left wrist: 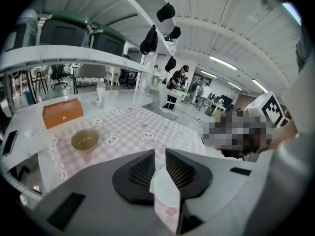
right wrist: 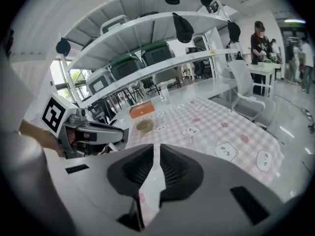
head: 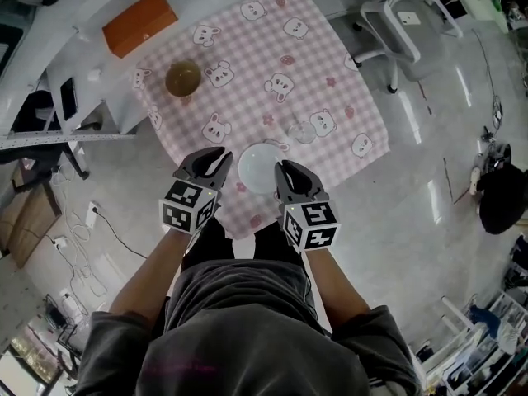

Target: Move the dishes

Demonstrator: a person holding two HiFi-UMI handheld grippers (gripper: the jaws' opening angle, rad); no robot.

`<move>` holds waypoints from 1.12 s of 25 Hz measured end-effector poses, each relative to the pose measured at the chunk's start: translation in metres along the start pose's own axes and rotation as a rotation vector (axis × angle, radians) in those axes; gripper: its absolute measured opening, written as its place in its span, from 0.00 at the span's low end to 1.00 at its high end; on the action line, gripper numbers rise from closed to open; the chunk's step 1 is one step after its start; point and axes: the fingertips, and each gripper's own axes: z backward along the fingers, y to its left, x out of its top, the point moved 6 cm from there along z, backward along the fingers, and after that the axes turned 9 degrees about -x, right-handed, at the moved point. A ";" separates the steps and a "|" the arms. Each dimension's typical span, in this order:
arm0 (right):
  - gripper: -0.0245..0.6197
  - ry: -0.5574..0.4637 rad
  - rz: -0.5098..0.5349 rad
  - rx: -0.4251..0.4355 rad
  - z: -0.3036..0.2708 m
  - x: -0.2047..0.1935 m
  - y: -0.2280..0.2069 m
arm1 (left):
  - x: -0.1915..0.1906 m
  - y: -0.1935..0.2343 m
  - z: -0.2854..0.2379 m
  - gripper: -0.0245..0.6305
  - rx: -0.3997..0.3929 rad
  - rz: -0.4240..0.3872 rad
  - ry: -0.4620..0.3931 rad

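The left claw (head: 223,158) is closed on the left rim of the white plate (head: 260,167). In the left gripper view its ribbed pads (left wrist: 143,171) pinch that rim with only a thin gap between the jaws. The right claw (head: 283,172) is clamped on the opposite rim, and in its own view the plate (right wrist: 153,182) shows edge-on as a pale sliver between nearly closed jaws.

The plate hangs between the two claws over the near edge of the worktop (head: 247,64). It lies face up and roughly level. Being round, it has no long axis, and the line between the two grips runs from the person's left to right. I cannot tell how far it is off the pink checked cloth (head: 326,73).

A clear glass (head: 303,130) stands just beyond the right claw, the nearest thing to the plate. An olive bowl (head: 183,78) sits well apart towards the far left corner, with open cloth between it and the plate. An orange box (head: 140,21) lies past the cloth's left edge on a white shelf (head: 82,56). A white chair (head: 404,11) stands off the far right corner. Bare floor (head: 412,188) lies open along the right edge, and the near corner of the cloth hangs down in front of the person.
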 end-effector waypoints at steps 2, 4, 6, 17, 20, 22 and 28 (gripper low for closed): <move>0.10 -0.046 0.029 0.024 0.011 0.008 0.016 | 0.004 -0.006 0.023 0.14 0.025 -0.015 -0.044; 0.10 -0.084 0.051 0.051 0.015 0.023 0.024 | 0.012 -0.004 0.040 0.14 0.058 -0.018 -0.076; 0.10 -0.106 0.066 0.082 0.012 0.046 0.019 | 0.029 0.004 0.043 0.14 0.096 -0.002 -0.094; 0.10 -0.116 0.128 0.142 -0.015 0.105 0.016 | 0.064 0.088 0.069 0.15 0.265 0.084 -0.167; 0.10 -0.101 0.140 0.109 -0.029 0.105 0.031 | 0.056 0.130 0.073 0.15 0.266 0.109 -0.160; 0.10 -0.089 0.136 0.081 -0.043 0.103 0.046 | 0.050 0.158 0.076 0.15 0.254 0.112 -0.148; 0.10 -0.070 0.094 -0.008 -0.077 0.110 0.077 | 0.047 0.218 0.068 0.16 0.183 0.097 -0.101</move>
